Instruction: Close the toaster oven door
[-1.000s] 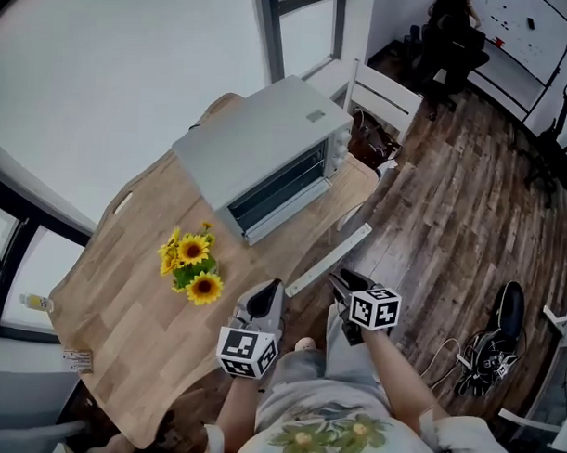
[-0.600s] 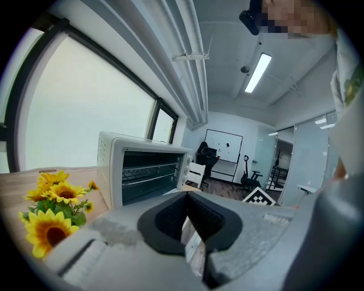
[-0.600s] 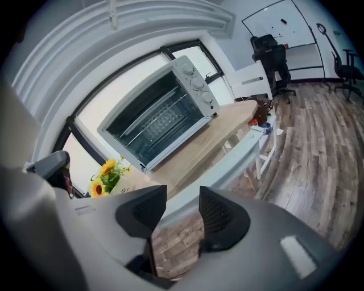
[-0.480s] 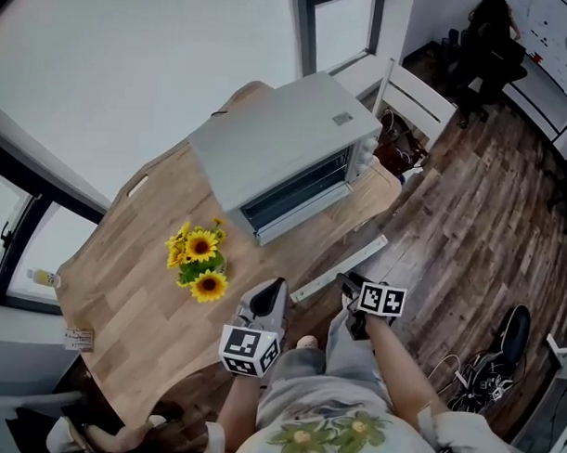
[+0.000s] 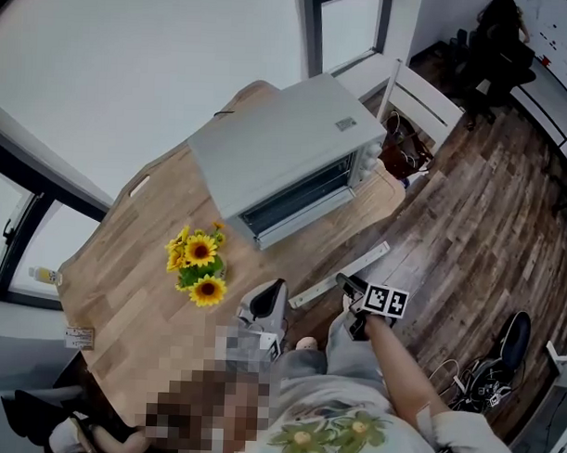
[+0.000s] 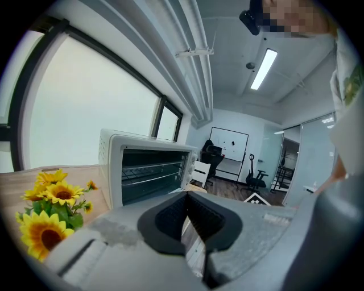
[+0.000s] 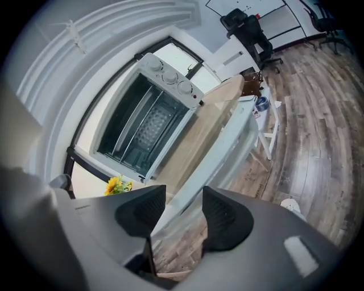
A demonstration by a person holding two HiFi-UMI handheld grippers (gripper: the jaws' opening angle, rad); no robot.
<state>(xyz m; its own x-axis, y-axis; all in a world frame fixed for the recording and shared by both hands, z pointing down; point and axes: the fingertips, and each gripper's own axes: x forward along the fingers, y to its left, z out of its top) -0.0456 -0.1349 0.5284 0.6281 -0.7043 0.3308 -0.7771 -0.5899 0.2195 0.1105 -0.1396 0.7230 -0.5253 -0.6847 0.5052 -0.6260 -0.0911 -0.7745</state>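
Note:
The silver toaster oven (image 5: 286,151) stands on the wooden table (image 5: 123,299) with its glass door folded down flat past the table's edge. The door's white handle bar (image 5: 342,274) is its near rim. My right gripper (image 5: 346,283) is at that bar. In the right gripper view the handle bar (image 7: 222,148) runs between the parted pads of the right gripper (image 7: 183,196), and I cannot tell whether they touch it. The oven's dark cavity and racks (image 7: 148,122) show beyond. My left gripper (image 5: 268,297) hovers over the table's near edge. In its own view the left gripper (image 6: 186,194) is shut on nothing and faces the oven (image 6: 145,170).
A bunch of sunflowers (image 5: 197,269) stands on the table left of the left gripper, and shows in the left gripper view as sunflowers (image 6: 45,210). A white chair (image 5: 422,105) stands right of the oven. Shoes (image 5: 502,349) lie on the wooden floor at the right.
My right gripper has dropped, rolled and come up to the door's handle bar. The left gripper has shifted slightly. The door lies as before.

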